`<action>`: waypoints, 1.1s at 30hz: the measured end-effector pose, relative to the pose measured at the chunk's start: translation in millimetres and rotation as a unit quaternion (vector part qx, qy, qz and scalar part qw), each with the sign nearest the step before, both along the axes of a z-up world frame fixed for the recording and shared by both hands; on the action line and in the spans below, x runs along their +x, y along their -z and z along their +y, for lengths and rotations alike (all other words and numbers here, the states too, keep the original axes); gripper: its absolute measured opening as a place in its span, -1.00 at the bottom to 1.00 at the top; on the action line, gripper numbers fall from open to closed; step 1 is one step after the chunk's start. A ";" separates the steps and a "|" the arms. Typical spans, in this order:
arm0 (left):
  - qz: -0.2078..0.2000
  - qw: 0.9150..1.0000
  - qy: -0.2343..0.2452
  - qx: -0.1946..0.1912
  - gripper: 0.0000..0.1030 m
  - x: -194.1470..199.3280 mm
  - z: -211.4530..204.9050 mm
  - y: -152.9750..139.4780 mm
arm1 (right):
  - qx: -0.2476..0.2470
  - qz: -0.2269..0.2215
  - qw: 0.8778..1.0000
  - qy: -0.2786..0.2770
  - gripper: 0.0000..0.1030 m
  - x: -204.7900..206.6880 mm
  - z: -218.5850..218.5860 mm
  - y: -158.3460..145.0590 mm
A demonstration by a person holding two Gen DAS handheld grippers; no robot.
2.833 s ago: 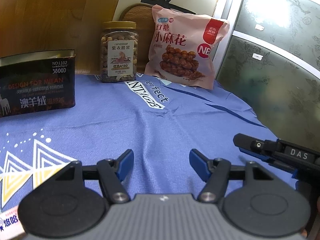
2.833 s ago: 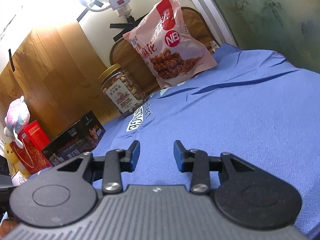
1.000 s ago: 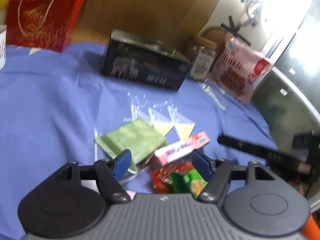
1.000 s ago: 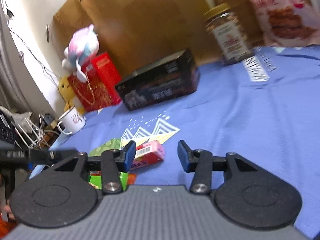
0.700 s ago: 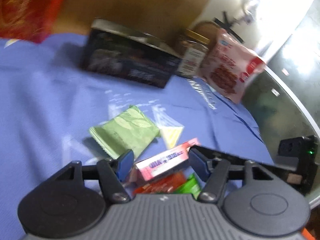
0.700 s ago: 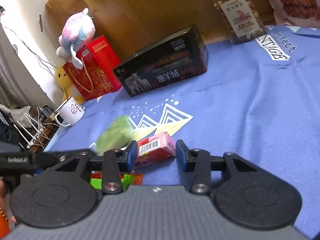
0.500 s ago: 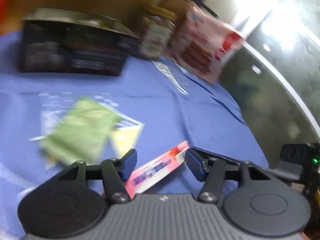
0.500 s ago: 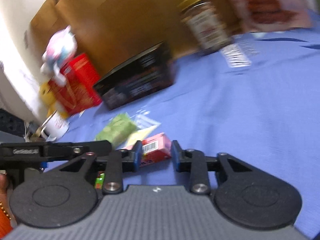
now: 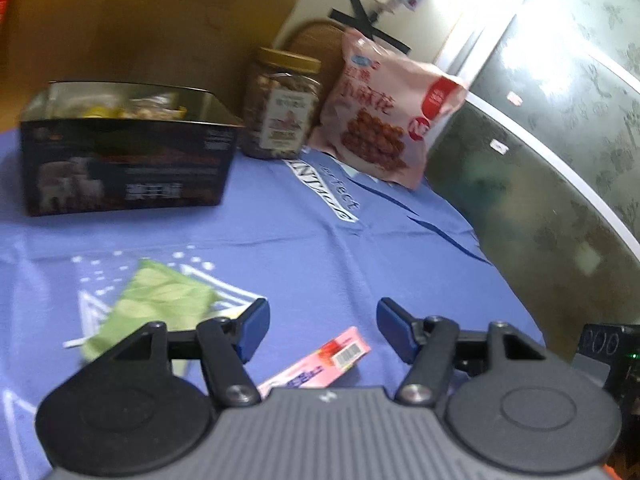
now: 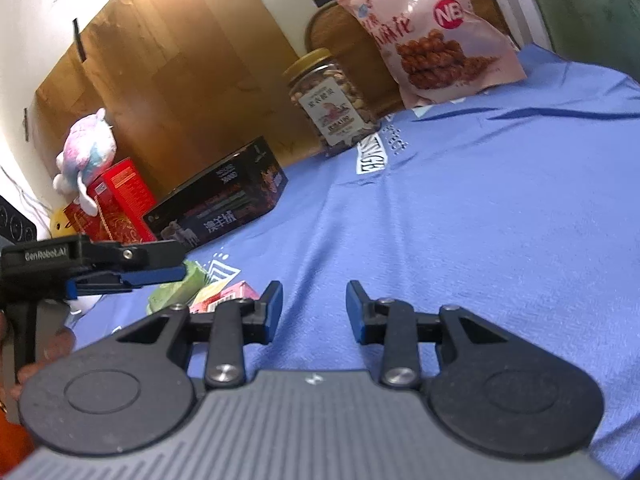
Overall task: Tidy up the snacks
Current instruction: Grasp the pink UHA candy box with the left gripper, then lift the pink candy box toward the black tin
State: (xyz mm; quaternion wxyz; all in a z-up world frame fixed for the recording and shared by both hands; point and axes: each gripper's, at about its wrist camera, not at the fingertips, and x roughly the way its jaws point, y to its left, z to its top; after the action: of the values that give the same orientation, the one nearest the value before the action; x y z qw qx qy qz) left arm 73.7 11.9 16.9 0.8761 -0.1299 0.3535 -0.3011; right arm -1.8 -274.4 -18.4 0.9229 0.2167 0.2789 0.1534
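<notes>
A pink snack box (image 9: 320, 364) lies on the blue cloth just below my open, empty left gripper (image 9: 322, 328); it also shows in the right wrist view (image 10: 224, 294). A green packet (image 9: 156, 306) lies left of it and shows in the right wrist view (image 10: 180, 284). A dark open box (image 9: 124, 160) with snacks inside stands at the back left. My right gripper (image 10: 314, 306) is open and empty over bare cloth. The left gripper's fingers (image 10: 132, 264) hang above the green packet.
A nut jar (image 9: 282, 104) and a pink snack bag (image 9: 384, 124) stand at the back against the wall. A red gift bag (image 10: 116, 208) and a plush toy (image 10: 86, 152) sit at the far left. The table edge drops off at right (image 9: 500, 272).
Both views have swung toward the back right. The left gripper now sits above the pink box. The right gripper has moved off the pink box, which now lies to its left.
</notes>
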 end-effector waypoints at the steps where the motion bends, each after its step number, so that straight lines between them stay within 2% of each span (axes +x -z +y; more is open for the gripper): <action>1: 0.002 1.000 -0.005 0.000 0.20 -2.2 4.8 -0.4 | -0.004 0.000 1.000 -0.005 -0.23 0.1 1.8 0.1; 7: 0.023 0.999 -0.029 0.003 0.20 -12.1 28.6 0.5 | -0.034 -0.009 0.999 -0.035 -0.23 0.3 16.4 -0.7; 10: 0.032 0.999 -0.043 0.005 0.20 -16.9 42.3 -0.1 | -0.064 -0.024 0.996 -0.063 -0.22 0.5 26.6 -5.2; 14: 0.042 0.998 -0.048 0.006 0.20 -23.0 55.6 1.0 | -0.112 -0.041 0.987 -0.108 -0.05 4.8 44.4 -10.9; 17: 0.062 0.998 -0.024 0.002 0.20 -22.3 53.9 7.3 | -0.147 -0.047 0.977 -0.148 -0.04 12.8 59.9 -12.9; 20: 0.078 0.996 -0.011 0.033 0.20 -17.8 42.7 15.6 | -0.184 -0.048 0.966 -0.178 -0.04 22.0 74.3 -12.4; 23: 0.095 0.995 0.004 0.028 0.14 -11.3 33.9 24.8 | -0.197 -0.040 0.961 -0.192 -0.01 30.9 84.9 -8.1; 27: 0.073 0.996 0.000 0.055 0.07 -2.0 16.2 21.7 | -0.197 -0.037 0.966 -0.163 0.00 30.3 88.4 -4.4; 30: 0.074 0.996 0.004 0.046 0.07 15.1 4.1 21.6 | -0.170 -0.022 0.978 -0.120 0.00 25.4 78.2 -7.0; 33: 0.066 0.997 0.013 0.049 0.08 27.4 -12.5 21.9 | -0.168 -0.033 0.981 -0.090 0.00 11.4 70.3 -12.1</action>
State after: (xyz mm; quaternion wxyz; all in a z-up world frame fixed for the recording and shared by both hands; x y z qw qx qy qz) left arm 101.0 -0.6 -5.0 0.8523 -0.1016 0.4267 -0.2850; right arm 9.5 -204.1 -6.3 0.9372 0.0276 0.2888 0.1937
